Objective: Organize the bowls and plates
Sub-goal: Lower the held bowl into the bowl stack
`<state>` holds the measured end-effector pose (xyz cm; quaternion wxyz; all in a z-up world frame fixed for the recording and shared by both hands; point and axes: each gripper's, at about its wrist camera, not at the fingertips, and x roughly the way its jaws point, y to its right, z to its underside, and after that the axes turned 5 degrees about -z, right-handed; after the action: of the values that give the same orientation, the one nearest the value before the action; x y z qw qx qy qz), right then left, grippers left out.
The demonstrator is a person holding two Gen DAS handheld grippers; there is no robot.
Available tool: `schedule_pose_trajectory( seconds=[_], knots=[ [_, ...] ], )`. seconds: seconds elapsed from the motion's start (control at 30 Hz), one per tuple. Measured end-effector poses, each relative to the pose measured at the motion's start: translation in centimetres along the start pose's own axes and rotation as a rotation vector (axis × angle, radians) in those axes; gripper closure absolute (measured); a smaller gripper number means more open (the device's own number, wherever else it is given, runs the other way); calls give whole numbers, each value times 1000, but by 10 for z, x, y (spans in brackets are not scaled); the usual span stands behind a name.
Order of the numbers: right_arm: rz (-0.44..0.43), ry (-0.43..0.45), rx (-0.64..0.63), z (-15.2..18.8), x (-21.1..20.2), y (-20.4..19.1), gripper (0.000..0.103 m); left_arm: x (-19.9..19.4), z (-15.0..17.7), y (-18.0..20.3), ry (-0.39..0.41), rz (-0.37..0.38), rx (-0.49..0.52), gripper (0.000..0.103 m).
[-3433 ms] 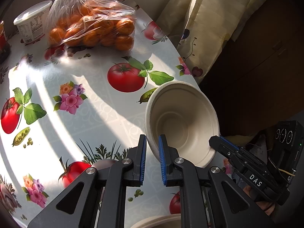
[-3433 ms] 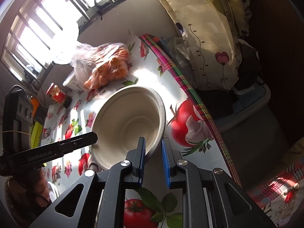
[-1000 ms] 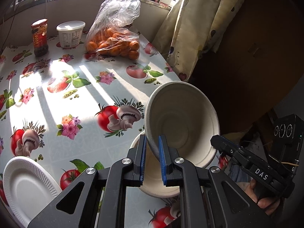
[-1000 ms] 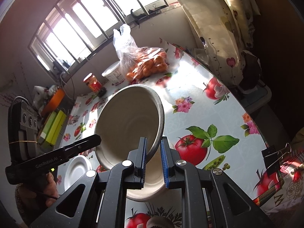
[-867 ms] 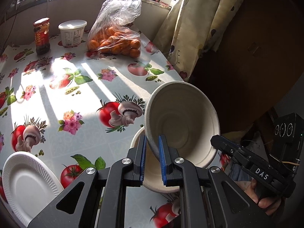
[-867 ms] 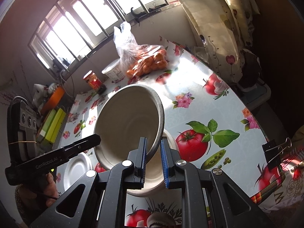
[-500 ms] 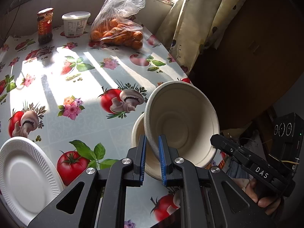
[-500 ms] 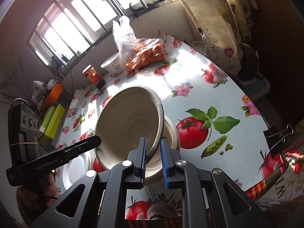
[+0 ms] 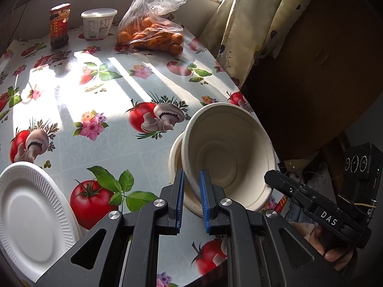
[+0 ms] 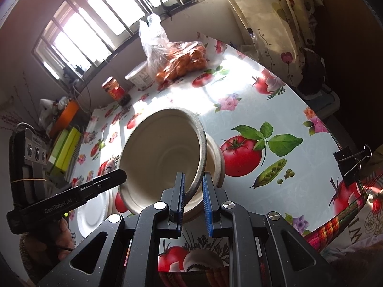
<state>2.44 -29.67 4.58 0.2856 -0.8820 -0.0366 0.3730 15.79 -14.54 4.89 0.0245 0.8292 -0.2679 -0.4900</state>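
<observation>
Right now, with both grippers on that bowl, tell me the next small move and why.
Probably lower it straight down, then let go. The beige paper bowl, clamped at opposite rim edges by the left hand-held gripper and right hand-held gripper, sits tilted, only partly nested in the matching lower bowl.

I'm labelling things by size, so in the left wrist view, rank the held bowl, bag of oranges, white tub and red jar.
1. held bowl, though nearest the camera
2. bag of oranges
3. white tub
4. red jar, close to the tub

Beige bowl [image 9: 229, 150], white plate [image 9: 31, 215], tomato-and-flower patterned tablecloth [image 9: 100, 105].
</observation>
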Motion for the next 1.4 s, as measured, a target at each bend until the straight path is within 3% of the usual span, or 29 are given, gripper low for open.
schedule_pose_trajectory(
  seconds=[1.4],
  knots=[
    [35,-21,2,8,13,9,87,22,8,-2,-40,-21,-19,89]
  ],
)
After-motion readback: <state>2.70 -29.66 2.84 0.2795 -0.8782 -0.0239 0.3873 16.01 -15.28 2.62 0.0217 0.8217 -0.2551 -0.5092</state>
